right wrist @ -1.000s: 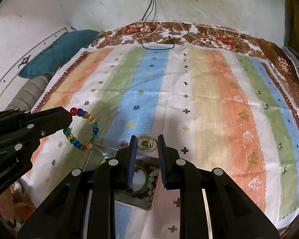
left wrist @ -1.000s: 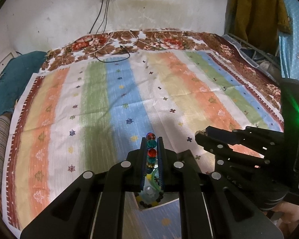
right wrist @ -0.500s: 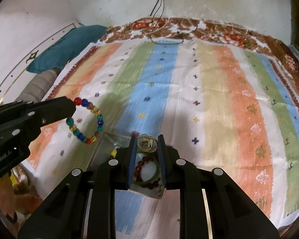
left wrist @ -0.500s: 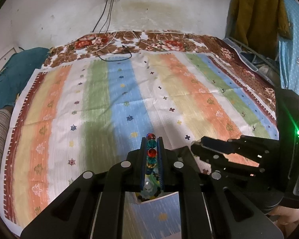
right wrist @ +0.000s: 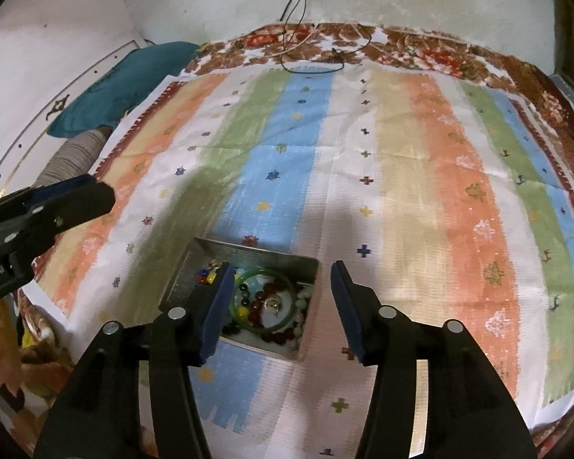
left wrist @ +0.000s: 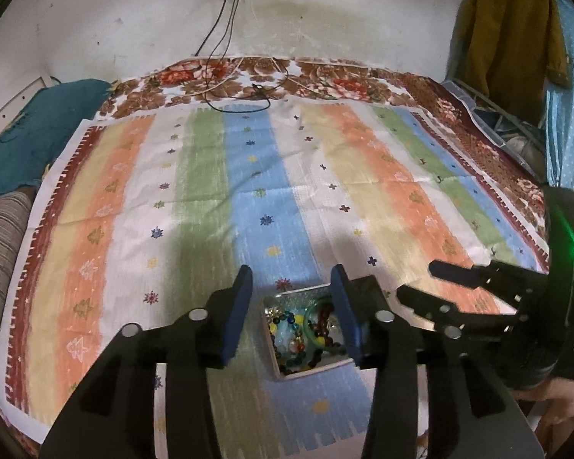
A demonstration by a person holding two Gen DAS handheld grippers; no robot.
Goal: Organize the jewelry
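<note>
My left gripper (left wrist: pixel 291 287) hangs over the bed with its jaws spread wide and nothing between them. My right gripper (right wrist: pixel 283 287) does the same: jaws parted, no bead or ring caught in them. Both hover just above the small metal tray (right wrist: pixel 248 249) that sits on the striped bedspread (right wrist: pixel 401 153), close to the near edge of the bed.

The jewelry now lies inside that tray. In the right wrist view I see a green bangle (right wrist: pixel 287 277) lying flat with dark red beads (right wrist: pixel 262 306) curled inside and around it, a small gold piece (right wrist: pixel 273 303) near the middle of the ring, and a cluster of multicolored beads (right wrist: pixel 206 275) toward the tray's left end. The left wrist view shows the same heap from the other side, the coloured beads (left wrist: pixel 287 323) on the left of the tray (left wrist: pixel 298 291) and the bangle partly behind my right finger.

I judge the gathering part as done or very nearly so: across the whole bedspread I can find no loose bracelet, ring or bead outside the tray, though my own fingers hide a strip of cloth near me. What may be left is tidying within the tray, since the pieces overlap in one pile rather than lying apart. Whether that counts as organized enough, I cannot tell from here.
</note>
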